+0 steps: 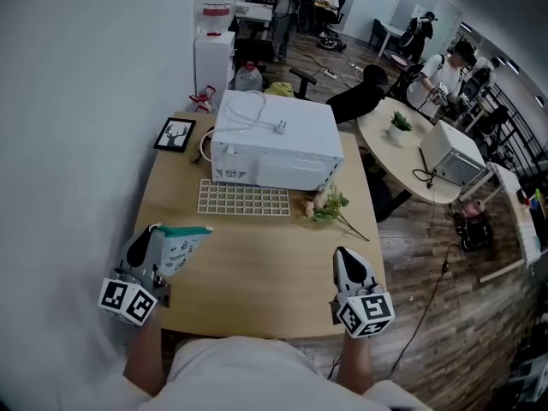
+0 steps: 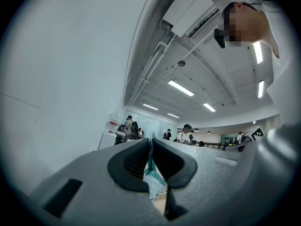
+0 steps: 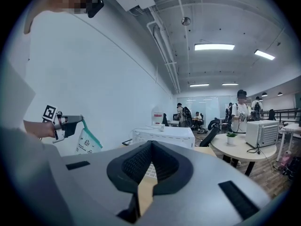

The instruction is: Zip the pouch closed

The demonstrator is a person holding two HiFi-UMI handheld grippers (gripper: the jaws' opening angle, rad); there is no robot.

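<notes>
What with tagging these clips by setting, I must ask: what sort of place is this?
Probably an open-plan office or lab workspace: people gather near a round table, and strip lights and exposed pipes run across the ceiling.

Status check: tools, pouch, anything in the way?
Left tool shut on pouch, which hangs from it. Right tool shut, empty, apart from pouch. Flowers farther back, no obstruction.

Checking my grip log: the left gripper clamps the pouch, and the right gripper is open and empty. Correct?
Not quite: the right gripper is shut, though empty, as the right gripper view shows. The left gripper does clamp the pouch.
</notes>
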